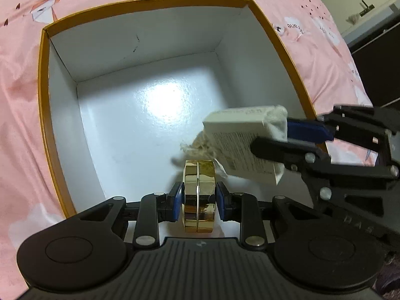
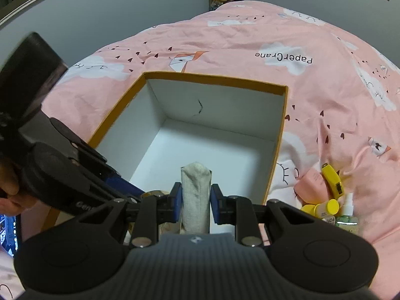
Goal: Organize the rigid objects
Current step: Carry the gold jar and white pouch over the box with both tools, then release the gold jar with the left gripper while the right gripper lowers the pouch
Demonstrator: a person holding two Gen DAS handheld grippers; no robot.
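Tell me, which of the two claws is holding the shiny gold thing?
The left claw pinches the round gold case; the right claw grips a pale cloth-wrapped packet.

The box (image 1: pixel 150 92) is white inside with an orange rim. The round case (image 1: pixel 199 195) is shiny gold. The bedspread (image 2: pixel 250 40) is pink with white clouds, and the bottles (image 2: pixel 322 206) have yellow caps.

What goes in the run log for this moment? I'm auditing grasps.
left claw: shut on gold case | right claw: shut on white packet | both over open box | box floor bare
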